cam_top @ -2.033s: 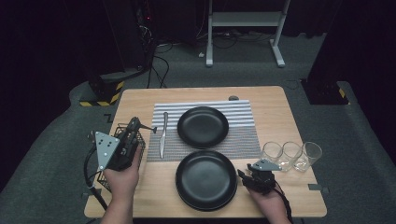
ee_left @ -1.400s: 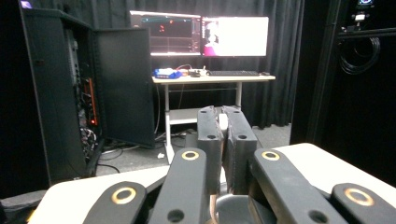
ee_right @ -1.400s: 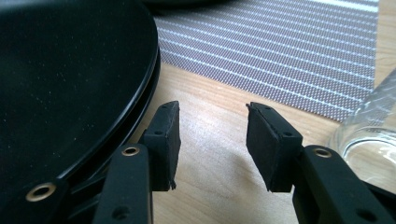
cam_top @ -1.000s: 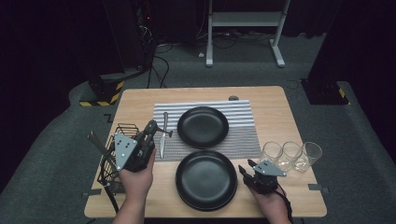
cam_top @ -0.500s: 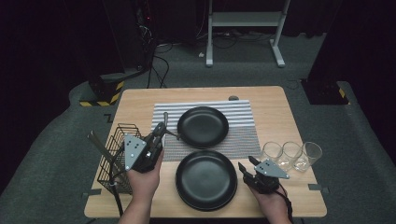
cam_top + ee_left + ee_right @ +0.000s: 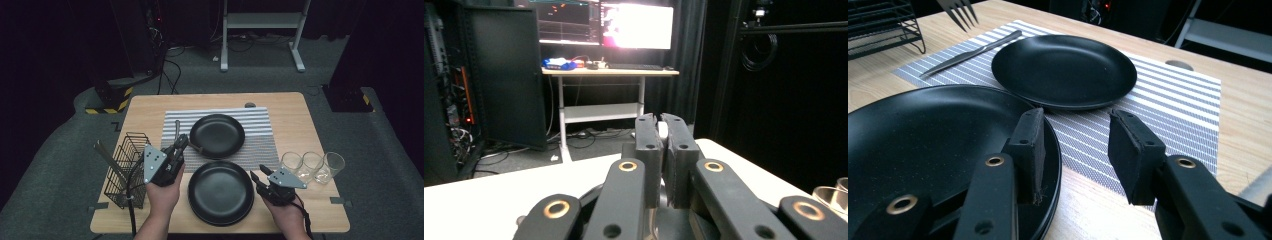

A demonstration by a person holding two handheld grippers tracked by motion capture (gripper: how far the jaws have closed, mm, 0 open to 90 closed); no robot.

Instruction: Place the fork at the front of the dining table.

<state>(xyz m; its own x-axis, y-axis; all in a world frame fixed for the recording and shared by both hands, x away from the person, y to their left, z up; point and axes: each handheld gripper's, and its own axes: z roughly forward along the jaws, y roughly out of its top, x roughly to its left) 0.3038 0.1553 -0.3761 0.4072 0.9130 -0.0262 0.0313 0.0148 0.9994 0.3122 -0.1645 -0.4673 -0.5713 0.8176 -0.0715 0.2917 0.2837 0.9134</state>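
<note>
High view showed the table (image 6: 300, 107) mid-frame, a striped mat (image 6: 260, 145) on it, the near black plate (image 6: 220, 192) at lower centre. Right gripper (image 6: 256, 176), jaws apart and just closing, empty, sat at its right rim; left gripper (image 6: 181, 142), jaws together, stood lower left.

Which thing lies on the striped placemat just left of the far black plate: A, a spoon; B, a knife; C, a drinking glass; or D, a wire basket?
B: a knife lies flat on the striped placemat beside the far black plate, while the glasses stand on bare wood at the table's right and the wire basket sits off the mat at the left.
</note>
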